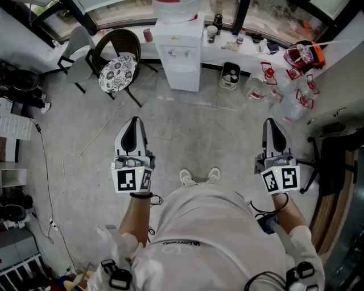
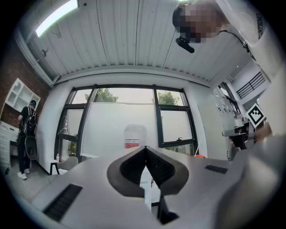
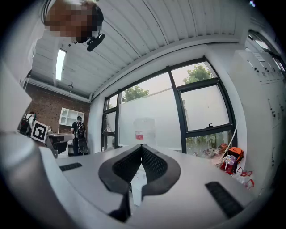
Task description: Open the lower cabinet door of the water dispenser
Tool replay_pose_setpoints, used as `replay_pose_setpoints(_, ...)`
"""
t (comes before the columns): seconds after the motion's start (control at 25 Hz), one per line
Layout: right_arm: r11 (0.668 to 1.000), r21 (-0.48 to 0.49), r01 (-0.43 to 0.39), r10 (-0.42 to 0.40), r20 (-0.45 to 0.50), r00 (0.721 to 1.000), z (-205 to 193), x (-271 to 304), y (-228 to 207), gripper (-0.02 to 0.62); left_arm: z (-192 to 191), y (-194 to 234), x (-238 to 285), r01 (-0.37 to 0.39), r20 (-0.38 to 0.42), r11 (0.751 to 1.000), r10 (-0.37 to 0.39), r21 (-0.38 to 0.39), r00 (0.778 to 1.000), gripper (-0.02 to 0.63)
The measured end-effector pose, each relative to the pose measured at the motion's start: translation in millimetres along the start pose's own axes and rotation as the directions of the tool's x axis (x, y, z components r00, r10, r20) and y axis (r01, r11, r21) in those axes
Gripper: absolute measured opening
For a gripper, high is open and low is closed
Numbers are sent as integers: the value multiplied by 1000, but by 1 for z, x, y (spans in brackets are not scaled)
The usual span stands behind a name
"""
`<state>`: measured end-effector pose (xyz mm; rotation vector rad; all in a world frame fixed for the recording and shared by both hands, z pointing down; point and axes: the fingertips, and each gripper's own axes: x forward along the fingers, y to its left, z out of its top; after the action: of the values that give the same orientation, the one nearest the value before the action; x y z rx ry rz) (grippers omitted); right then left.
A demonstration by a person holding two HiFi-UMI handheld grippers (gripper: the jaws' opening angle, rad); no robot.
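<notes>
Pointing at water dispenser (image 1: 182, 54): left claw (image 1: 135, 120), right claw (image 1: 272, 122) closed tight, empty.

Grey floor (image 1: 199, 133), water dispenser (image 1: 182, 57), chair (image 1: 118, 67) (cushioned)

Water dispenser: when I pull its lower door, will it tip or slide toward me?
Probably top-heavy: a large bottle sits on the tall, narrow water dispenser, so a hard tug might rock it. It stands on a smooth-looking floor, so it could slide slightly. A slow pull seems safer.
</notes>
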<state>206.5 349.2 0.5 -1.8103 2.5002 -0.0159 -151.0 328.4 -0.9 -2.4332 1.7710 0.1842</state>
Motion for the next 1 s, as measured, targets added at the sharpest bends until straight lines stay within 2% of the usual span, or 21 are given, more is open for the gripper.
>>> replay_pose_setpoints(0.32, 999, 31, -32, 32, -3, 999, -1, 13, 25, 15, -3, 15, 0, 15, 5, 1000, -15, -23, 1000, 0)
replay_pose_setpoints(0.6, 999, 3, -52, 52, 2, 999, -3, 24, 59, 15, -2, 7, 12, 92, 24, 996, -91, -23, 996, 0)
replay_pose_setpoints(0.84, 997, -24, -67, 66, -6, 998, -8, 31, 67, 16, -12, -8, 27, 156, 14, 987, -156, -38, 988, 0)
replay_pose_setpoints(1.0, 997, -25, -77, 77, -8, 997, -13, 45, 60, 16, -23, -17, 47, 170, 6, 984, -170, -49, 985, 0)
